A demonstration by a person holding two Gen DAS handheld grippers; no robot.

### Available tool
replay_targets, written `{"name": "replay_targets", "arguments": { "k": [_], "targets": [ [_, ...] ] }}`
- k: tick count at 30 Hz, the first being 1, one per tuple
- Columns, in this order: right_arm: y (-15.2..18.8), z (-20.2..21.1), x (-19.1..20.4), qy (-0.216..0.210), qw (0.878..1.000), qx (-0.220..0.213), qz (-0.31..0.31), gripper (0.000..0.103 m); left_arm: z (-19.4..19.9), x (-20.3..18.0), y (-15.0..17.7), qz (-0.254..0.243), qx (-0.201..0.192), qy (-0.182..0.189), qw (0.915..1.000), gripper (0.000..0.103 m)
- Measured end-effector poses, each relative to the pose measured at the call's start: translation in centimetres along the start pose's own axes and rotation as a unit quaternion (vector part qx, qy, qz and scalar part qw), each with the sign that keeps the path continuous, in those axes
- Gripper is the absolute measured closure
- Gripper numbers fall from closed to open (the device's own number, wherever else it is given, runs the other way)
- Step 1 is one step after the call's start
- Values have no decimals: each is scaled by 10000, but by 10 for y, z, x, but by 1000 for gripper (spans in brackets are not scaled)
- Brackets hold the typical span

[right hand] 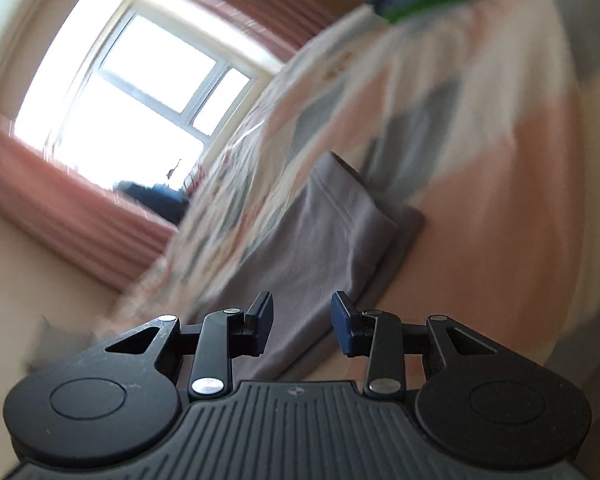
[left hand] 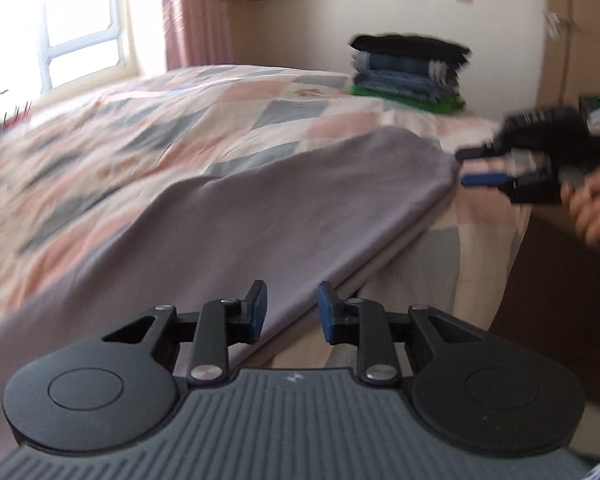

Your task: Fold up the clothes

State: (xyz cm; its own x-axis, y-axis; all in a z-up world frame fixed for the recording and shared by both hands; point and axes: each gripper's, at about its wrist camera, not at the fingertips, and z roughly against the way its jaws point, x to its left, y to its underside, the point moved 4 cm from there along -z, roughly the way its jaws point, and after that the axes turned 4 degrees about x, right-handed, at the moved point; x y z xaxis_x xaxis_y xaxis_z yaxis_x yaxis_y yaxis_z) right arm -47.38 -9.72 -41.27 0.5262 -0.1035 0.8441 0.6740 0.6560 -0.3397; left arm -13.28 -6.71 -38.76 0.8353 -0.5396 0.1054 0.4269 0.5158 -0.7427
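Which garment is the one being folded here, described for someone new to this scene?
Start at the bed's patchwork quilt. Near its front edge lies the lilac garment, flat and doubled over. Unlike the folded stack at the far corner, it lies alone, plain and pale.

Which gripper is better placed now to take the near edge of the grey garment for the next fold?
Probably the left gripper. Its open jaws sit right at the folded edge of the grey garment, while the right gripper is at the far corner, off the cloth.
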Motion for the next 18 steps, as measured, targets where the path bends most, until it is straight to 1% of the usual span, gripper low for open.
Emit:
{"name": "replay_targets", "arguments": {
  "k": [2,3,5,7,8,9,10,11,13,14,16,18],
  "targets": [
    [-5,2,-12,-63,9985,-192,-518,66,-9,-12,-5,-367,1,27,9993,80],
    [-8,2,-16,-17,9975,-265,-652,66,-13,-17,-7,-498,5,56,9987,80],
    [-12,-1,-19,74,9963,-349,-781,66,-23,-23,-7,-710,41,-4,9975,82],
    [-16,-7,-22,106,9960,-347,-820,66,-33,-28,-7,-884,108,-74,9960,90],
    [-18,-10,-23,201,9957,-344,-834,66,-36,-29,-6,-948,140,-88,9954,93],
    [-19,-13,-25,299,9954,-353,-840,66,-39,-30,-4,-1014,163,-97,9947,93],
    [-21,-16,-26,327,9955,-360,-819,71,-41,-32,-3,-1080,186,-106,9939,93],
    [-22,-18,-26,347,9957,-367,-772,78,-43,-33,-3,-1151,199,-134,9931,93],
    [-24,-18,-23,435,9964,-419,-592,86,-45,-36,-1,-1292,219,-161,9912,93],
    [-25,-17,-20,468,9968,-447,-471,93,-45,-37,-1,-1347,213,-143,9906,93],
    [-27,-13,-14,528,9968,-553,-241,95,-42,-39,-2,-1419,183,-69,9897,92],
    [-28,-8,-9,501,9968,-611,-120,96,-39,-41,-3,-1445,134,2,9894,91]
  ]
}}
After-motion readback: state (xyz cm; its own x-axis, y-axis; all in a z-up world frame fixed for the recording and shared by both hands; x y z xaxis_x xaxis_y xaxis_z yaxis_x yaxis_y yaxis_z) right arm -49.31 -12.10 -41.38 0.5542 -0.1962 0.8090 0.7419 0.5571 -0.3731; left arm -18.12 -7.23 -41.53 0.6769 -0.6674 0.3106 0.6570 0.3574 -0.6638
